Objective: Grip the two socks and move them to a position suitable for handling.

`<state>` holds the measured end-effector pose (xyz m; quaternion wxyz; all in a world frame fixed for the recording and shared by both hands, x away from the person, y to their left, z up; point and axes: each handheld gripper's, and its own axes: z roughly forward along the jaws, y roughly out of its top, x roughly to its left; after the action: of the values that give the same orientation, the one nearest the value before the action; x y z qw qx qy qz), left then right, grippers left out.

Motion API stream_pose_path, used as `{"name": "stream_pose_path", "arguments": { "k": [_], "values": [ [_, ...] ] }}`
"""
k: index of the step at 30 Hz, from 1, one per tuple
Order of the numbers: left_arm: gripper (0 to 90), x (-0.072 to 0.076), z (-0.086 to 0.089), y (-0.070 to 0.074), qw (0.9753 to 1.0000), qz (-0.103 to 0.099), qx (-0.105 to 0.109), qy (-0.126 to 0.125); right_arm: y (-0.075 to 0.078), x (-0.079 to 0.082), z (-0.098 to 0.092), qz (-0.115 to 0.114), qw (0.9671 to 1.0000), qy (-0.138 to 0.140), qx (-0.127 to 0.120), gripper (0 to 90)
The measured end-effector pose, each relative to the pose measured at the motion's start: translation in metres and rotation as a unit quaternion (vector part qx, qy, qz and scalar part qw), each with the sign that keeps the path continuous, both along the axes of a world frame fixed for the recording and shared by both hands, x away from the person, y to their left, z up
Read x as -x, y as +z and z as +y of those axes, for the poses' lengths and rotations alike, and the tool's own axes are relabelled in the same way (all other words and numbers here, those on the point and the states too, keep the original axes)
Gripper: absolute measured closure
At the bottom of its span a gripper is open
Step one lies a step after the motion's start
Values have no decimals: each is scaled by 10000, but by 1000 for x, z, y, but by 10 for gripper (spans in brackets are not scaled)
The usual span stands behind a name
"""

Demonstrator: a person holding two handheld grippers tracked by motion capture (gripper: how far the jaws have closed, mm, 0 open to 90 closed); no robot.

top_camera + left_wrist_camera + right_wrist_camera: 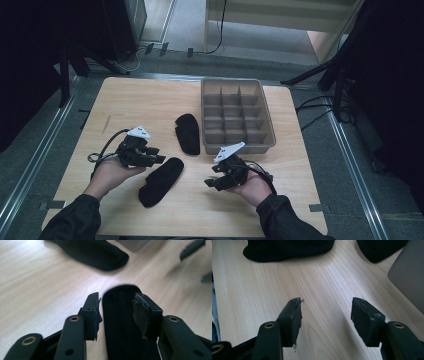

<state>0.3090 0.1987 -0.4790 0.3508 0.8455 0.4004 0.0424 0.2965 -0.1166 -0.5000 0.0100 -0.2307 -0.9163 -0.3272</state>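
**Black socks on pale wood, both hand-held grippers spread**

Black sock number one, the near sock [161, 181], lies flat on the light wood worktop [125, 100], slanted between the two hands. The left hand-held gripper [156, 155] sits right at its upper end. In the left gripper view the jaws are spread with the near sock [122, 322] running up between them, pads on either side and not squeezing it as far as I can see. The far sock [188, 133] lies just beside the grey divided tray [237, 114], apart from the first one. The right hand-held gripper [212, 177] is over bare wood near the tray's front corner, jaws wide apart and holding nothing.
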Motion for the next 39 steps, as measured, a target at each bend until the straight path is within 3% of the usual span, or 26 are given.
{"name": "stream_pose_path", "arguments": {
  "k": [14, 23, 25, 30, 37, 39],
  "values": [
    [451, -48, -26, 3, 9993, -41, 123, 340, 0, 4, -12, 4, 9999, -163, -13, 416],
    [434, -76, -47, -7, 9989, -72, -101, 444, -1, 8, -20, 7, 9995, -305, 6, 416],
    [431, -81, -51, -13, 9989, -31, -71, 465, -2, 8, -22, 3, 9995, -328, 15, 416],
    [417, -87, -63, -27, 9989, 89, -176, 434, -3, 10, -25, 6, 9993, -375, 21, 416],
    [416, -92, -76, -40, 9985, 67, -315, 433, -3, 12, -31, -13, 9990, -452, 51, 416],
    [417, -92, -78, -44, 9984, 47, -446, 350, -3, 12, -32, -13, 9988, -482, 32, 416]
  ]
}}
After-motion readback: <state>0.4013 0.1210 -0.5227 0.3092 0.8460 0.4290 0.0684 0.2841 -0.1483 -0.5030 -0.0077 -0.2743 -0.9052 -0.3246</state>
